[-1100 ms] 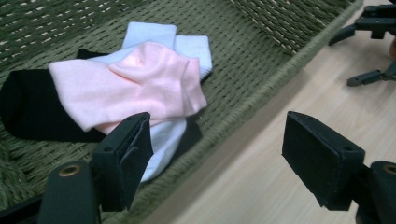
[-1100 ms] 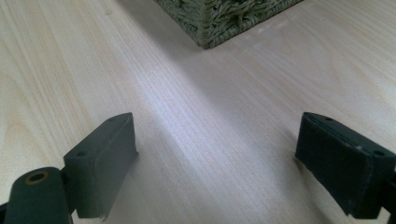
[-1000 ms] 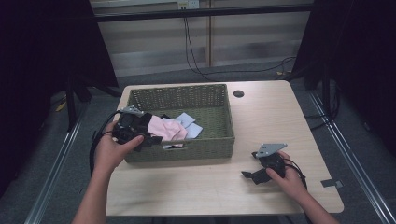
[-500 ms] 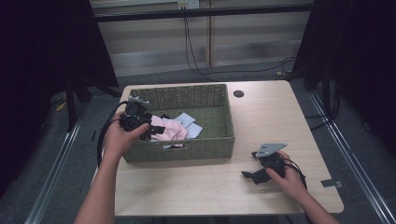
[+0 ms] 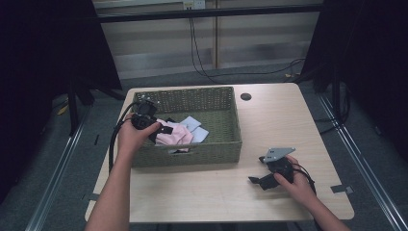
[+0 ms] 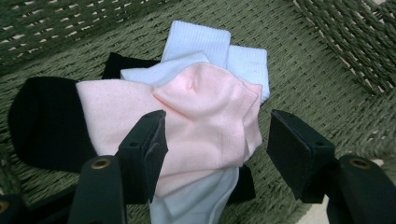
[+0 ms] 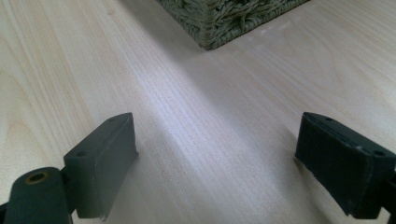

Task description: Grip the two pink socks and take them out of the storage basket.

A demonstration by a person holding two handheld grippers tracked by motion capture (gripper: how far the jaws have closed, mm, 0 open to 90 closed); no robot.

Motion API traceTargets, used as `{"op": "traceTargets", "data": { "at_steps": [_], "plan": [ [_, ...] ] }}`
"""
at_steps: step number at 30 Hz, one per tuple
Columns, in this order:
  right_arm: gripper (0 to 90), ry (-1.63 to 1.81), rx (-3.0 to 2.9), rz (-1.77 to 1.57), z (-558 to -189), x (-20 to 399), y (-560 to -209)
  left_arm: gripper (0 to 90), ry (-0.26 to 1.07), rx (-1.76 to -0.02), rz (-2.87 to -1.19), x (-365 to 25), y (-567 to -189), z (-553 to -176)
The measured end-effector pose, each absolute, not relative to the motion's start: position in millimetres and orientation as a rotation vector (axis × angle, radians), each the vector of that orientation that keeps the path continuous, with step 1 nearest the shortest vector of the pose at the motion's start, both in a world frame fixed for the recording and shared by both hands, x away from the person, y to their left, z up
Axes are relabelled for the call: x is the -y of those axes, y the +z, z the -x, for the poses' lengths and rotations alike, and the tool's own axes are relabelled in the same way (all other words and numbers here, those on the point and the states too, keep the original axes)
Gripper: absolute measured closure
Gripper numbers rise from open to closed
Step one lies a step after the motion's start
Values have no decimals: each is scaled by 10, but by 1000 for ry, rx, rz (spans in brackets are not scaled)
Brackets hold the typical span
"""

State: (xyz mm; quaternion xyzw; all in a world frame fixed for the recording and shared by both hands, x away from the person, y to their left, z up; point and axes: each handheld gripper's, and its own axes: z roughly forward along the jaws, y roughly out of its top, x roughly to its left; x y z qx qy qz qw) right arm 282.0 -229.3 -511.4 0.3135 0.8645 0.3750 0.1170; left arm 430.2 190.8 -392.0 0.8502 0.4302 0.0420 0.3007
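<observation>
Two grippers show in the high view: the left gripper (image 5: 161, 129) is held over the left end of a green woven basket (image 5: 211, 151) that sits on the pale wooden tabletop (image 5: 269, 115), while the right gripper (image 5: 257, 180) rests on bare wood near the front right, well apart from the basket, with its grey three-cornered plate on top. Inside the basket lies a small heap of socks, a pink sock (image 5: 177, 134) uppermost with pale blue-white ones (image 5: 195, 126) beside it toward the middle. A dark round hole (image 5: 246, 96) marks the tabletop behind the basket. In the left gripper view, the left gripper (image 6: 212, 140) has its jaws spread wide, one on each side of the pink sock (image 6: 196, 112), and I cannot tell whether either touches the cloth; the pink sock lies across a black sock (image 6: 44, 123) at the left and over white socks (image 6: 205, 44) that poke out above and below it, all on the basket's woven floor (image 6: 317, 84). In the right gripper view, the right gripper (image 7: 217, 158) also stands wide apart, holding nothing, low over the wood grain, with a corner of the basket (image 7: 224, 18) ahead.
</observation>
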Motion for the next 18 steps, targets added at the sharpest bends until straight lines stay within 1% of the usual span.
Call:
{"op": "traceTargets", "data": {
  "at_steps": [1, 2, 5, 6, 7, 18],
  "plan": [
    [114, 1099, -2530, -924, -2819, 2290, -5113, 378, 109, -1158, -2240, -1892, -3933, -4310],
    [113, 1099, -2530, -923, -2819, 2290, -5113, 380, 106, -1149, -2267, -1887, -3946, -4347],
    [114, 1100, -2531, -922, -2821, 2289, -5113, 387, 92, -1149, -2277, -1865, -3976, -4392],
    [114, 1100, -2531, -921, -2821, 2289, -5113, 389, 89, -1174, -2251, -1846, -3992, -4394],
    [114, 1100, -2531, -921, -2821, 2289, -5113, 391, 91, -1160, -2275, -1853, -4004, -4421],
    [113, 1103, -2534, -910, -2829, 2286, -5114, 397, 63, -1195, -2327, -1751, -4096, -4567]
  ]
}}
